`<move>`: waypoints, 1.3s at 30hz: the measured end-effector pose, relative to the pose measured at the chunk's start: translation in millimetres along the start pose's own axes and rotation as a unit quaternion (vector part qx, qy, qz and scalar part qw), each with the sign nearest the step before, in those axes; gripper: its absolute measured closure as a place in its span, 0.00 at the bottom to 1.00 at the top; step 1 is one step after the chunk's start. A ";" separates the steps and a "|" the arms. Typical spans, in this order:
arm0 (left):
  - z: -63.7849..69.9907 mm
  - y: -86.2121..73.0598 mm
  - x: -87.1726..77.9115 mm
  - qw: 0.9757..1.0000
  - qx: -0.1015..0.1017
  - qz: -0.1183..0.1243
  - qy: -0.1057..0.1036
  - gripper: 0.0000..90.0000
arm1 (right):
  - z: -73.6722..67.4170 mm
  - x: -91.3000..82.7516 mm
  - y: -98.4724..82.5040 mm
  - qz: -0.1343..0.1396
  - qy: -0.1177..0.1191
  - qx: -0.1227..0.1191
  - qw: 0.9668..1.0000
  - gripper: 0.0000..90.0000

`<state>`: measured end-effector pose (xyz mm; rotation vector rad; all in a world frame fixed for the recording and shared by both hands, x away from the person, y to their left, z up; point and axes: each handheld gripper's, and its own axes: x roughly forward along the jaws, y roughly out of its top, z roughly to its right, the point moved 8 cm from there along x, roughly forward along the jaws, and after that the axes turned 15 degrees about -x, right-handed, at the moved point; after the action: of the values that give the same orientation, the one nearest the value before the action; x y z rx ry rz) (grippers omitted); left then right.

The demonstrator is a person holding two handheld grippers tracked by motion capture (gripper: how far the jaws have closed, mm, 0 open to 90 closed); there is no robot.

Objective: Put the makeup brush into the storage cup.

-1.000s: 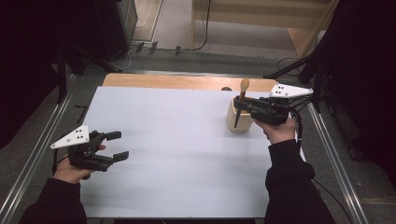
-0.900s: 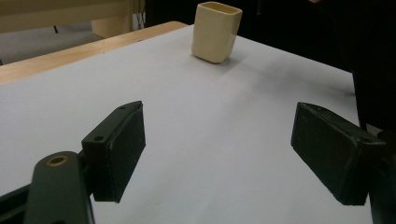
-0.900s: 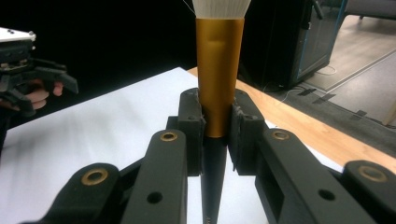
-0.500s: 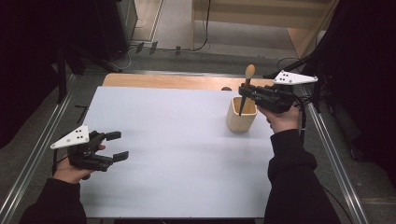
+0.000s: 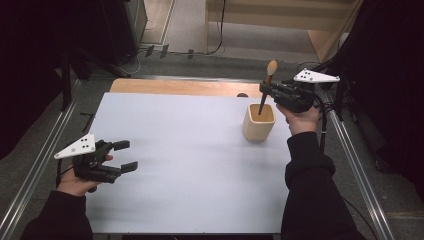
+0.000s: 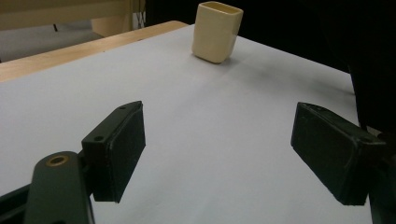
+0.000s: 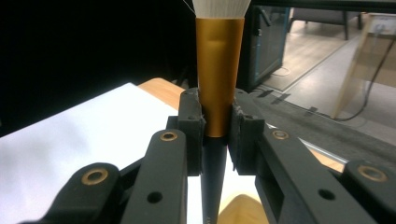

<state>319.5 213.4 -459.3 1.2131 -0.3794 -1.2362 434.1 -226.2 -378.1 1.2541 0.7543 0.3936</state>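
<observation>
The right gripper [image 5: 265, 90] squeezes a brush [image 5: 266, 86] by its gold neck, bristles up. The brush's dark tip pokes down into the cream cup [image 5: 259, 123] on the white table [image 5: 190, 150]. The left gripper [image 5: 125, 156] rests far off, jaws wide apart, holding nothing.

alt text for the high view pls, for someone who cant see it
The right gripper holds a makeup brush upright, its dark tip in a cream cup on a white table. The left gripper rests open near the table's left edge.
</observation>
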 end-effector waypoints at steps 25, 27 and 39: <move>-1.7 0.0 -2.3 1.000 0.001 0.003 0.003 0.21 | 11.9 14.4 -31.6 -0.018 -0.038 0.021 0.999 0.87; -1.6 -0.1 -2.3 1.000 0.002 0.002 0.003 0.21 | 11.4 14.5 -34.2 -0.021 -0.037 0.023 0.999 0.87; -1.7 -0.5 -2.0 1.000 0.001 0.001 0.003 0.21 | 10.3 16.9 -48.8 -0.019 -0.043 0.035 0.998 0.87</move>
<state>319.9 216.0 -459.6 1.2181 -0.3768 -1.2310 446.9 -236.5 -428.2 1.3118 0.7221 0.2831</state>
